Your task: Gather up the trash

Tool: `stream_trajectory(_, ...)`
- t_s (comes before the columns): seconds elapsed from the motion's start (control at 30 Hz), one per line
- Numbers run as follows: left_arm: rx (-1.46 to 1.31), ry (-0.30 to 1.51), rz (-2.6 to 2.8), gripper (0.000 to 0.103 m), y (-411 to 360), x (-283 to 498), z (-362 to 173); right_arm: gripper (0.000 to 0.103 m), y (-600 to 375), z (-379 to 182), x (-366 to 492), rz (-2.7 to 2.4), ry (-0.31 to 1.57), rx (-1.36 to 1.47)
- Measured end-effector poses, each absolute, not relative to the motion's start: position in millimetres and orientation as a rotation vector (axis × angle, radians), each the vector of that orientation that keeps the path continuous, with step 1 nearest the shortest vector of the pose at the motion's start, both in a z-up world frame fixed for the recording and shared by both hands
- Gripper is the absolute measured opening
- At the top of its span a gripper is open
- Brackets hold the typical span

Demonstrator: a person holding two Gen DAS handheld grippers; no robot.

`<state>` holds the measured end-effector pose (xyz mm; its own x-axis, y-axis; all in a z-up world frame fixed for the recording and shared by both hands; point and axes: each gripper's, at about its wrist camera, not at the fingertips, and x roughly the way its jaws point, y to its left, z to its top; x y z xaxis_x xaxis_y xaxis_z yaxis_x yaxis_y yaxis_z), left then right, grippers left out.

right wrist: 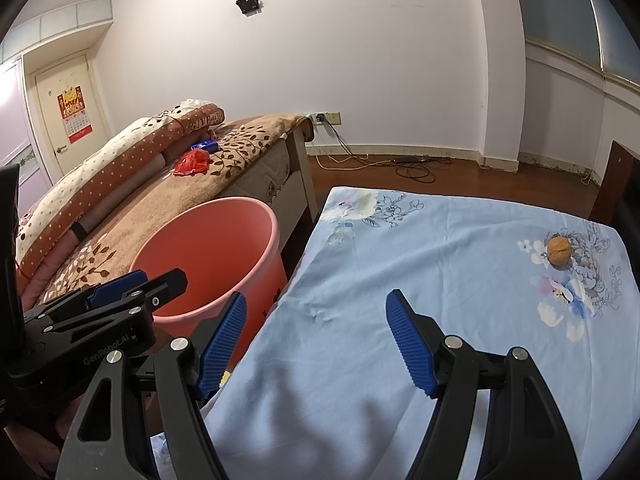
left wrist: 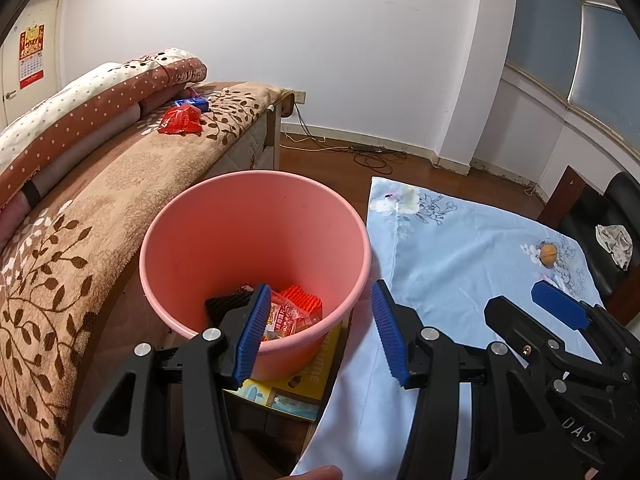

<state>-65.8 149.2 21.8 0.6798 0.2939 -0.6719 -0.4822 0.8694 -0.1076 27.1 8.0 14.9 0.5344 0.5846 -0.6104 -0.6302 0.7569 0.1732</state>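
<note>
With both grippers spread and empty, my left [left wrist: 316, 332] low center over the pink bin [left wrist: 256, 208] of wrappers, I judged one drop done and the walnut [right wrist: 559, 252], far right on the blue cloth [right wrist: 420, 280], next for my right [right wrist: 316, 340].

Pink bucket [left wrist: 256, 240] upright between bed and surface, holding crumpled wrappers [left wrist: 292, 314]. Walnut [right wrist: 559, 252] lying on the blue floral cloth. Red wrapper [left wrist: 180, 120] and blue wrapper [left wrist: 192, 103] on the bed.
</note>
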Motion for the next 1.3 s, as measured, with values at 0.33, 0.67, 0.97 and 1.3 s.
stream_trajectory(0.33, -0.285, 0.695, 0.441, 0.053, 147.2, -67.0, 22.0, 0.071, 7.7, 14.5, 27.4, 0.724, 0.701, -0.067)
stream_trajectory(0.67, -0.283, 0.695, 0.438, 0.053, 145.2, -66.7, 22.1, 0.071, 7.0, 14.8, 27.2, 0.724, 0.702, -0.067)
stream_trajectory(0.97, -0.283, 0.696, 0.437, 0.053, 145.0, -67.0, 22.2, 0.071, 6.4, 14.0, 27.2, 0.725, 0.706, -0.067)
stream_trajectory(1.3, -0.283, 0.695, 0.438, 0.053, 144.7, -67.0, 22.4, 0.071, 6.2, 14.0, 27.4, 0.725, 0.705, -0.067)
